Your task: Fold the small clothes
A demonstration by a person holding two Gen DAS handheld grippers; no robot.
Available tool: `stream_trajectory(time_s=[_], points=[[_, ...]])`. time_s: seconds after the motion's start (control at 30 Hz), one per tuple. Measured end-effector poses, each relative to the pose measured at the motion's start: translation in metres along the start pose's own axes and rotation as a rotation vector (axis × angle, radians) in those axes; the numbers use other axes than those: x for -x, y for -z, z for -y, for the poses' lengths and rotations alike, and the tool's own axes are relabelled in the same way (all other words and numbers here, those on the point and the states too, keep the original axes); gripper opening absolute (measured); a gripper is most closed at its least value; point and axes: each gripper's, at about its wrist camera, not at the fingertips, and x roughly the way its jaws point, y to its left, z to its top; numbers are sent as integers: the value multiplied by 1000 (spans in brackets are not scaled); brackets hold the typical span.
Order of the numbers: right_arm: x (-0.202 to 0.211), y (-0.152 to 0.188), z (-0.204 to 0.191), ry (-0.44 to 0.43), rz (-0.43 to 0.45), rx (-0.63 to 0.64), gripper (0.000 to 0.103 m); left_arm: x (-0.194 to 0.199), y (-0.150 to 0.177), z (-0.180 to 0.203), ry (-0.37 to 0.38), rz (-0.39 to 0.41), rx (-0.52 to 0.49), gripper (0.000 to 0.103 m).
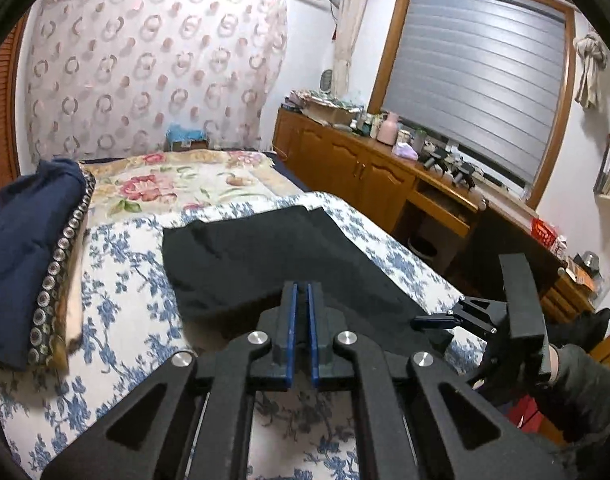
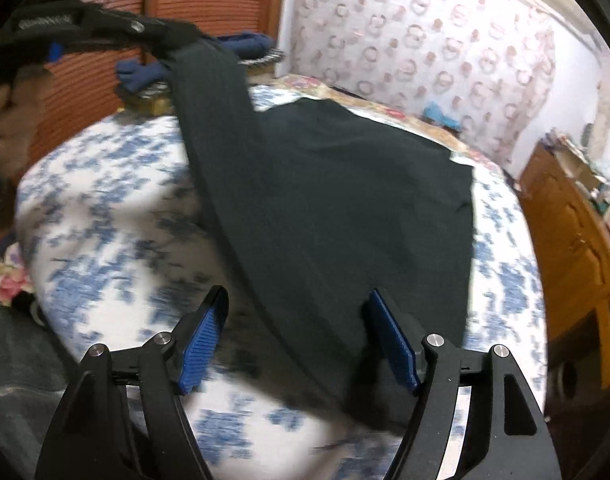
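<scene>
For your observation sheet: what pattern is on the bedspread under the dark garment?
Blue flowers on white, sharpest in the left wrist view: bedspread, dark garment.

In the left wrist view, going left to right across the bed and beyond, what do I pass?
Folded navy garment → blue floral bedsheet → black garment → right hand-held gripper → wooden cabinets and window blind behind.

- 1 black garment (image 2: 345, 200) spread on the bed
- 1 bed, blue-floral sheet (image 1: 117, 264)
- 2 claws: left claw (image 1: 302, 292), right claw (image 2: 297, 312)
- 1 stack of folded clothes (image 1: 33, 256), navy on top; no. of pcs unclear
- 1 window blind (image 1: 477, 80)
- 1 pink jug (image 1: 389, 128) on the wood bench (image 1: 345, 160)
</scene>
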Motion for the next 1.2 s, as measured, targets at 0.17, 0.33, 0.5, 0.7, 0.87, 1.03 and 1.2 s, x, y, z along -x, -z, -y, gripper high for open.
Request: stream_trajectory(time_s=[0.17,0.33,0.5,0.7,0.87,1.03,1.2], points=[[4,3,20,-28,6,-38,29,-4,2,-1,-14,-3,-13,3],[9,-10,20,-12,44,1,13,-7,0,-11,-32,6,6,2],[19,-54,42,27,110,33,11,-16,-21,-31,-65,29,31,2],[-1,-105,75,29,128,68,10,-42,-46,-60,-109,18,60,2],[-37,-135,93,2,102,92,9,-76,-61,-85,-146,-30,74,2],[-79,-153,114,-51,62,74,9,-110,-69,-111,-164,-83,107,2],[-109,-165,129,-88,33,71,9,-137,-75,-132,-172,-119,126,2]])
